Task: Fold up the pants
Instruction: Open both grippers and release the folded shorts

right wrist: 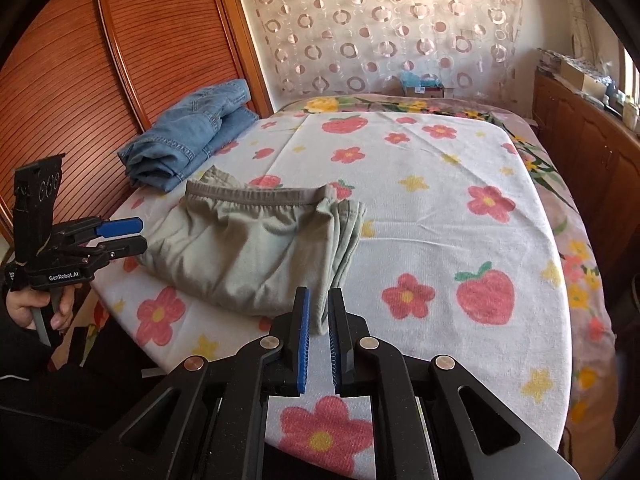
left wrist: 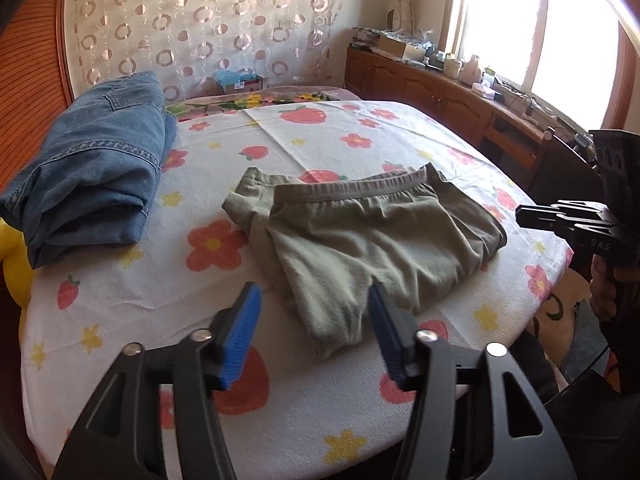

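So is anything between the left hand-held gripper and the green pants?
Nothing visible: the open left hand-held gripper hangs just before the pants, only bare towel between. The jeans lie off to the side.

Pants [left wrist: 360,236] right of jeans [left wrist: 92,168]

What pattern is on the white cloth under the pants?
Red strawberries, pink flowers and yellow stars on the cloth; clearest in the right wrist view.

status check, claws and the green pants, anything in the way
Left claw open, empty. Right claw nearly shut, empty. Green pants folded on the flowered cover. Folded jeans off to the side, path clear.
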Available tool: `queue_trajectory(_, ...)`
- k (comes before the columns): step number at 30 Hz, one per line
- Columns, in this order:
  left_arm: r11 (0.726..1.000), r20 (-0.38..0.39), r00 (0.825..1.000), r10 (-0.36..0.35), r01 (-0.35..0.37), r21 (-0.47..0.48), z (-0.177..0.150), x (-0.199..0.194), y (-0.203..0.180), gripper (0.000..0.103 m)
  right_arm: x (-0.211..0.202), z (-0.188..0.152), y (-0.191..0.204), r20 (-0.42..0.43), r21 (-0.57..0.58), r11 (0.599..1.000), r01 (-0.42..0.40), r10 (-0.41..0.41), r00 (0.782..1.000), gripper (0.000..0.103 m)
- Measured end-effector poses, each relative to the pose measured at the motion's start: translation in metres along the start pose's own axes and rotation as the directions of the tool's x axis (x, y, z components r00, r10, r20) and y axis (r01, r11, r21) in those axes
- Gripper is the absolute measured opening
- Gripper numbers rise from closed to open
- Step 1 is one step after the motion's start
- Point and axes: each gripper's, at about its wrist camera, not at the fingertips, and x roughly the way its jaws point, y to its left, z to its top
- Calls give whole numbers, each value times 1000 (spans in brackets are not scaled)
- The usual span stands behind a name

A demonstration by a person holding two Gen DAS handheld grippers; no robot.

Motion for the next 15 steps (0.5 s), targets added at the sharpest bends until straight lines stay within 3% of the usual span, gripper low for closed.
queue_trajectory(4,1000,8,1000,8,-8,-14,7,3,5,77,2,5,0,25,11,1000,-21,21,999,18)
queue_trajectory(6,1000,9,1000,8,-8,-16,11,7,7,78,8,9,0,30,13,1000,-25,24,999,27)
queue_trajectory(13,1000,8,1000,21,-21,6,27,25,6,79,37,24,7,30,-29,999,-13,14,999,29)
queue_trajectory(15,1000,10,1000,9,-9,6,30,29,7,74,47,29,9,22,-39,999,-7,7,1000,30)
